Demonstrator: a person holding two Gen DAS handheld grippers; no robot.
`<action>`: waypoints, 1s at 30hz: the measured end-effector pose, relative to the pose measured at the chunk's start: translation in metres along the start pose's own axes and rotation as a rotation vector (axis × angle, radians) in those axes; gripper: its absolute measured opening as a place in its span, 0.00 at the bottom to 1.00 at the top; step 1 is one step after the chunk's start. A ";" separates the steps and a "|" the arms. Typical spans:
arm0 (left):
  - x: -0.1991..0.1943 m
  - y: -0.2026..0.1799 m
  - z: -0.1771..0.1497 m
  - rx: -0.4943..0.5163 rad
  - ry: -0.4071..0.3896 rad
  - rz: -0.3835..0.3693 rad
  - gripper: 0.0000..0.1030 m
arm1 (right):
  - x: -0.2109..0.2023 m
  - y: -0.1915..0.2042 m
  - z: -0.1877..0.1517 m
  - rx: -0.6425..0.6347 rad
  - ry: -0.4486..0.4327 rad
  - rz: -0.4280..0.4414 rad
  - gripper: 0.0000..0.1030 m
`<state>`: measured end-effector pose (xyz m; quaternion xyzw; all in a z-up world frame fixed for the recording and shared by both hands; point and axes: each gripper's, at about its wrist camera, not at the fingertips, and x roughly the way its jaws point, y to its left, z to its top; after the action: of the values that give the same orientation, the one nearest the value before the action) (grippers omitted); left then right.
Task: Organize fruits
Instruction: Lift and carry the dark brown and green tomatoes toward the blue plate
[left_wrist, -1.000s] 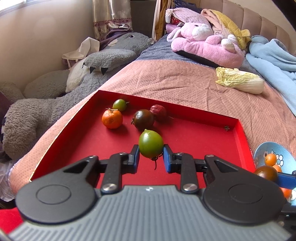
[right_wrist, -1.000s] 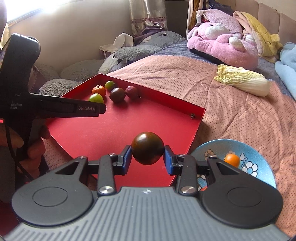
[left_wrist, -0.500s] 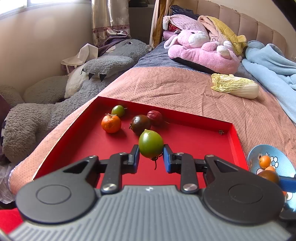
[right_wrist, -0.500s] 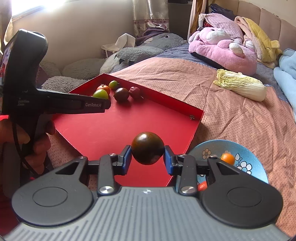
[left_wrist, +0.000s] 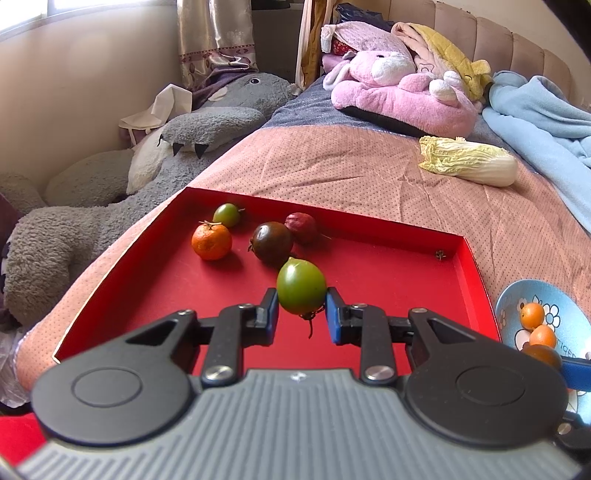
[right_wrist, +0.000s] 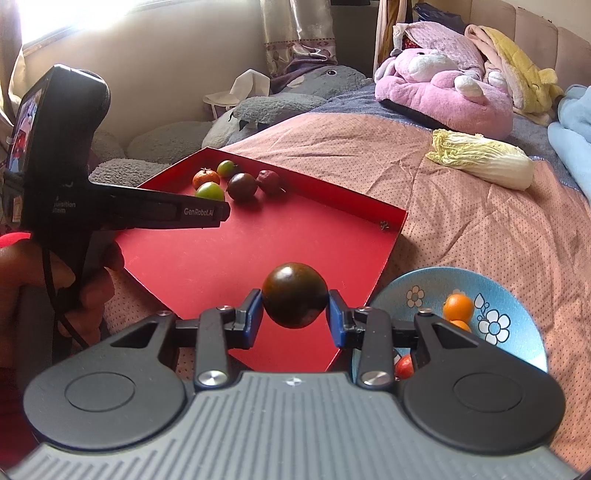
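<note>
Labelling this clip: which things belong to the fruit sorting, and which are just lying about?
Job: green tomato in left gripper, dark tomato in right gripper, red tray, blue bowl.
Lying about: cabbage, pink plush, grey plush, blue blanket.

green tomato and dark tomato each clamped above the red tray — four fruits at its far corner.

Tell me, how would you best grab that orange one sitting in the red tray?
Grip the orange across its round middle, coming straight down from above. Its stem points up, and the green fruit and dark tomato sit close behind and beside it, so probably close the fingers where the tray is bare.
</note>
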<state>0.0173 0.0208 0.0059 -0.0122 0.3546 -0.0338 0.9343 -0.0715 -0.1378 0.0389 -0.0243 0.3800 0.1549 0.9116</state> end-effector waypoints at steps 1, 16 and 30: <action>0.000 0.000 0.000 0.003 0.001 0.001 0.29 | 0.000 -0.001 -0.001 0.004 0.000 0.001 0.41; 0.004 -0.004 -0.002 0.020 0.003 0.012 0.29 | -0.005 -0.010 -0.005 0.036 -0.019 0.004 0.41; 0.004 -0.006 -0.003 0.022 0.001 0.010 0.29 | -0.010 -0.024 -0.012 0.067 -0.026 -0.012 0.41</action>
<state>0.0183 0.0148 0.0017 -0.0002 0.3548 -0.0330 0.9344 -0.0789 -0.1655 0.0360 0.0059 0.3729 0.1370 0.9177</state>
